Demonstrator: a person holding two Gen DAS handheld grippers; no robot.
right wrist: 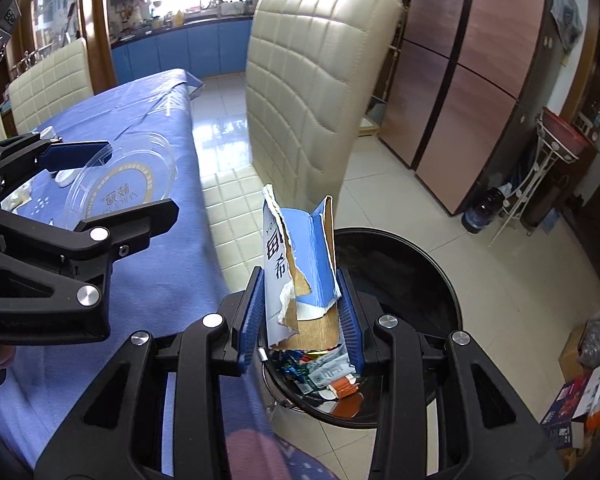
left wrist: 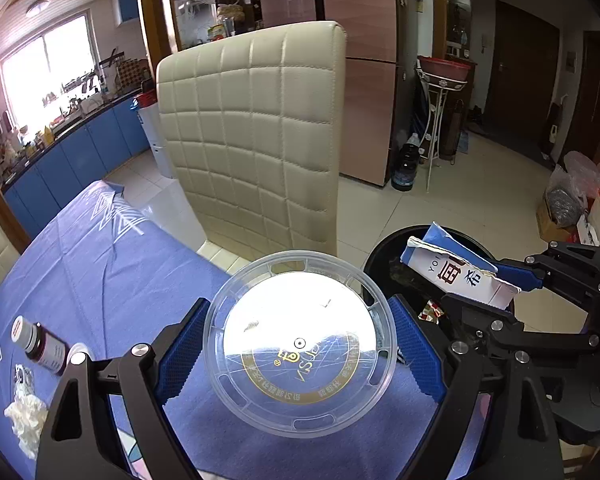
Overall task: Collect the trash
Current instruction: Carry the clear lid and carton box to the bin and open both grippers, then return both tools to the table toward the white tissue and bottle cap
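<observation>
In my left gripper (left wrist: 300,344) I carry a clear round plastic lid (left wrist: 300,340), my jaws spread wide and pressing its rim on both sides. It hangs over the edge of the worktop (left wrist: 112,280), which is covered in a blue cloth. In my right gripper (right wrist: 300,312) I grip a torn blue-and-white carton (right wrist: 300,264), jaws narrowed against its two sides, the ragged end standing upright. The carton is above the black bin (right wrist: 412,280) on the tiled floor just beside the worktop; wrappers and scraps already lie inside the bin. Back on the worktop, at my left, a small brown bottle (left wrist: 40,346) lies on its side near a crumpled white tissue (left wrist: 26,420). A cream padded chair (left wrist: 256,132) stands beyond the worktop's edge.
</observation>
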